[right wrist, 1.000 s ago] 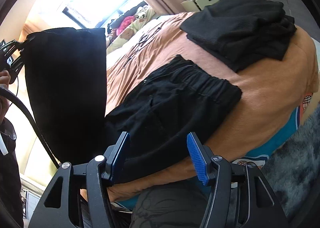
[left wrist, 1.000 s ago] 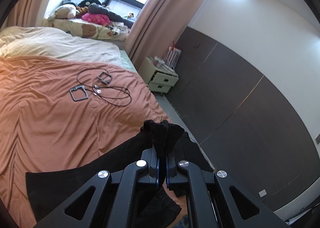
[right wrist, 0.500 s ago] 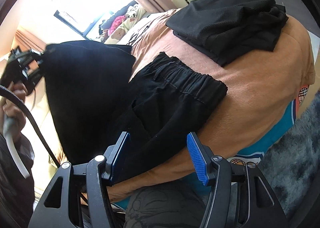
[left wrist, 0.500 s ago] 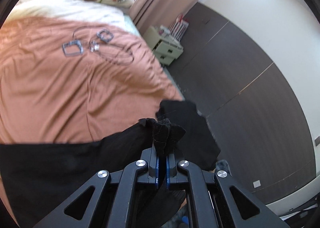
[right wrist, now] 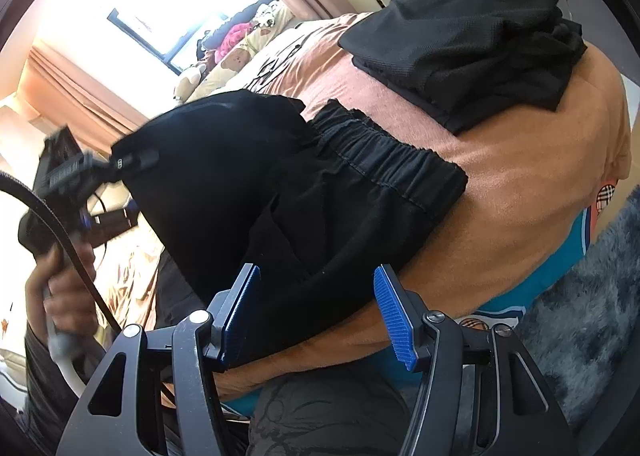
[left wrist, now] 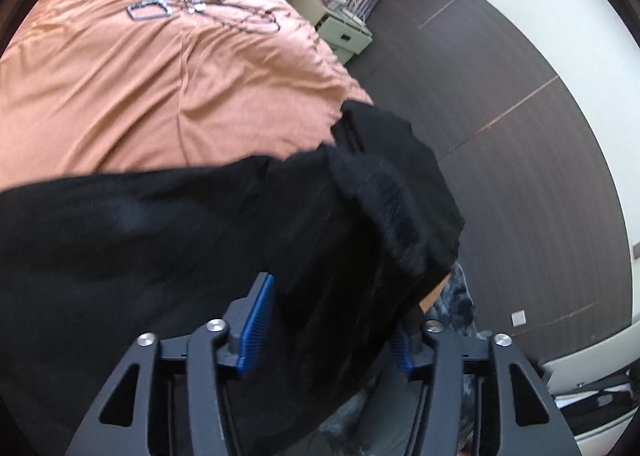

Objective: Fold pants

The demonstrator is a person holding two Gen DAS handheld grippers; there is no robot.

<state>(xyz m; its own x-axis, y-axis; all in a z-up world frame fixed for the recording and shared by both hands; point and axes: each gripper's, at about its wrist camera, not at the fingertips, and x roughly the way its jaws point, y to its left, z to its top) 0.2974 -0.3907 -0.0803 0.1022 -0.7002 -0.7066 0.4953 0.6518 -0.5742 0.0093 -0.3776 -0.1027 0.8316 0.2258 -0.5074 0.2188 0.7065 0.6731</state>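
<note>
Bedrm, orange bedspread (left wrist: 168, 96) | pants (right wrist: 320, 192) on bed | L gripper (left wrist: 332, 320) fingers apart | R gripper (right wrist: 316, 316) fingers apart, empty

No readable text, label, brand or number is found in either view — a checked emblem (right wrist: 607, 195) is printed on the bedding at three o'clock, but no lettering can be made out.

The left gripper (left wrist: 334, 320) has its blue-padded fingers (left wrist: 258, 322) spread wide, with the black pants (left wrist: 200, 240) lying draped between and over them, blurred. The pants stretch across the orange bedspread (left wrist: 160, 88). Farther up the bed lie cables and square frames (left wrist: 192, 8); a pale nightstand (left wrist: 340, 28) stands beside it.
</note>
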